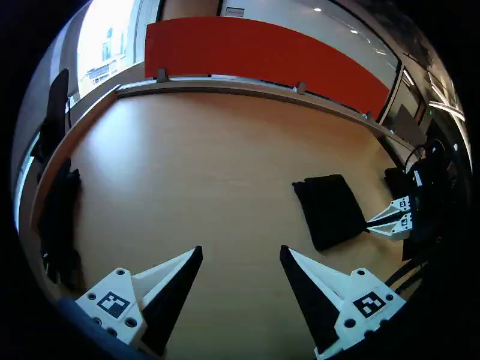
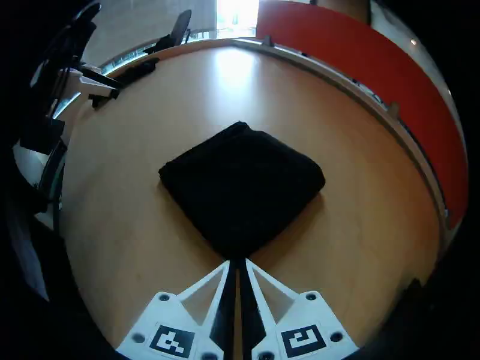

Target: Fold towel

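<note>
there is one towel (image 2: 240, 186), black and already folded into a thick, roughly square pad with soft rounded edges. it lies flat on the pale wooden table (image 2: 360, 198); from the right gripper view it sits turned like a diamond, with one corner pointing straight at the camera. the cloth looks plain, with no pattern to make out. there are two grippers. the right gripper (image 2: 238, 264) has its two fingers drawn almost together, with just a thin sliver of table showing between them. its tips sit right at the towel's near corner; whether any cloth is caught between them i cannot tell. the left gripper (image 1: 240, 249) is spread wide, with nothing between its fingers and only bare wood in the gap. in the left gripper view the towel (image 1: 329, 210) lies well off to the side, and the right gripper (image 1: 367, 227) reaches its edge from the far side. one long red panel (image 1: 264, 54) stands along the table's back rim.
</note>
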A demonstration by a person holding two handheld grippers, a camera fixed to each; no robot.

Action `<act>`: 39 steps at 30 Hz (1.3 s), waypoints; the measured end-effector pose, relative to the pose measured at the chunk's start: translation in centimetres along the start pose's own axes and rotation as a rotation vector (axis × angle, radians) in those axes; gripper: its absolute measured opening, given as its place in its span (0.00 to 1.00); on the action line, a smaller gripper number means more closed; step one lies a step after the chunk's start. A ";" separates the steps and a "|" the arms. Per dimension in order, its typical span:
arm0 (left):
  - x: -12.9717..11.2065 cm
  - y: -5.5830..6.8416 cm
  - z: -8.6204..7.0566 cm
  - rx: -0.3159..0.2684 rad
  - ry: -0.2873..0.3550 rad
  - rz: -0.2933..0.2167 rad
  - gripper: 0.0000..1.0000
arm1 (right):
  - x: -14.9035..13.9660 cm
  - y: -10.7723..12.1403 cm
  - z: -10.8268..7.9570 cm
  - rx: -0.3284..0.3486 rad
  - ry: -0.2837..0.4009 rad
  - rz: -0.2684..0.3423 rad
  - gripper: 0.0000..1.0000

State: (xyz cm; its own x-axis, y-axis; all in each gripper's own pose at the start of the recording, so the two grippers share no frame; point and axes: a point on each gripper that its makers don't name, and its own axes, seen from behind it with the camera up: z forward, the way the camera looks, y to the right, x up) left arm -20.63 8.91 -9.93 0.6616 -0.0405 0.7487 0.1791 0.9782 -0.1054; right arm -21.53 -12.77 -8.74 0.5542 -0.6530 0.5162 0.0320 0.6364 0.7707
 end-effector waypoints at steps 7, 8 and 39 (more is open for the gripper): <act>-0.3 0.1 0.2 -0.007 0.004 -0.010 0.96 | 2.6 0.7 -1.7 -0.025 0.045 -0.026 0.04; -0.3 0.1 0.2 -0.008 0.005 -0.011 0.96 | 3.1 0.8 -1.9 -0.029 0.052 -0.032 0.04; 2.5 1.4 -1.7 -0.037 0.078 0.024 0.96 | 18.1 5.8 -11.4 -0.161 0.308 -0.129 0.04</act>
State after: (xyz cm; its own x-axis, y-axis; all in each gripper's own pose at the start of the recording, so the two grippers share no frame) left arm -17.54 9.81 -9.29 0.7207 -0.0340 0.6924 0.1881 0.9709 -0.1481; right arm -1.83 -16.25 0.79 0.7608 -0.5932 0.2632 0.2348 0.6297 0.7405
